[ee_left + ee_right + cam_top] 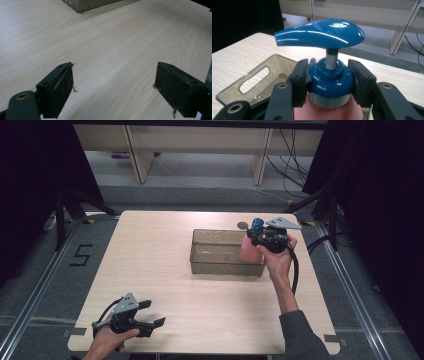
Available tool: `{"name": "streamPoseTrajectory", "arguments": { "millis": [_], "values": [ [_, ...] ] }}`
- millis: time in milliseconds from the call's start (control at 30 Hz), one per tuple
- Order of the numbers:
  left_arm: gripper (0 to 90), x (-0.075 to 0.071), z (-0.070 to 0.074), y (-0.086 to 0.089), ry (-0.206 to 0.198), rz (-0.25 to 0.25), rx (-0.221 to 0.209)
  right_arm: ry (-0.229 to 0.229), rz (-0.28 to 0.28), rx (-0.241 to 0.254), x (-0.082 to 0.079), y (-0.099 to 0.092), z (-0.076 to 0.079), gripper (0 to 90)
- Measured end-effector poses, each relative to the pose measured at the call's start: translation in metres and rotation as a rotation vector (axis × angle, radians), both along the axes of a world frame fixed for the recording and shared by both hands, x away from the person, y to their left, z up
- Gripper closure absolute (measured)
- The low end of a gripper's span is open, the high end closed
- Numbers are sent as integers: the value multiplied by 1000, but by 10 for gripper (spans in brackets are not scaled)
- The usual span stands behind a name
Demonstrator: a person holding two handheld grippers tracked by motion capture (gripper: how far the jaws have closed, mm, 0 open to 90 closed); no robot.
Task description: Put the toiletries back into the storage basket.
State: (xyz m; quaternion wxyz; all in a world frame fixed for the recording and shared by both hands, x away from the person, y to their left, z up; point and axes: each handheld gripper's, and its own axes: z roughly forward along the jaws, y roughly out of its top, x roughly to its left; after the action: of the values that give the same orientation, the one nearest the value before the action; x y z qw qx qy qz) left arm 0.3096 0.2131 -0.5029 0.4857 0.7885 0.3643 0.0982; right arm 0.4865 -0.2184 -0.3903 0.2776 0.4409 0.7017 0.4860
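A pink pump bottle (pixel 329 110) is clamped by its blue collar in the right gripper (pixel 329 80), held above the bin (pixel 226 262) for lowering in; the left gripper (pixel 113 87) is rested wide, empty, aside.

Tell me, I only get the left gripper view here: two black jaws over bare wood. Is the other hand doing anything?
Observer: Yes. The right gripper is clamped on the blue collar of a pink pump bottle.
Operator: Where is that bottle?
Observer: At the right end of a clear smoky bin, on the far half of the table.
Operator: Anything inside the bin?
Observer: The part in the high view looks empty.
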Motion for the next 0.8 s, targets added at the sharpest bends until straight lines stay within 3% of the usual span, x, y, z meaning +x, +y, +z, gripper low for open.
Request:
{"name": "streamPoseTrajectory", "arguments": {
  "millis": [33, 267, 400, 467, 800],
  "values": [
    [148, 0, 0, 0, -1, -1, -2, 23, -7, 13, -1, 0, -1, 535],
    [148, 0, 0, 0, 0, -3, 0, 9, -7, -12, 3, -5, -9, 535],
    [148, 0, 0, 1, -3, -6, 4, 51, -28, 15, 0, -3, -11, 535],
    [148, 0, 1, 1, -4, -5, 2, 19, -2, -20, 3, -5, -12, 535],
    [148, 0, 0, 0, -3, -3, -4, 43, -15, -23, 1, -8, -18, 535]
  ]
}}
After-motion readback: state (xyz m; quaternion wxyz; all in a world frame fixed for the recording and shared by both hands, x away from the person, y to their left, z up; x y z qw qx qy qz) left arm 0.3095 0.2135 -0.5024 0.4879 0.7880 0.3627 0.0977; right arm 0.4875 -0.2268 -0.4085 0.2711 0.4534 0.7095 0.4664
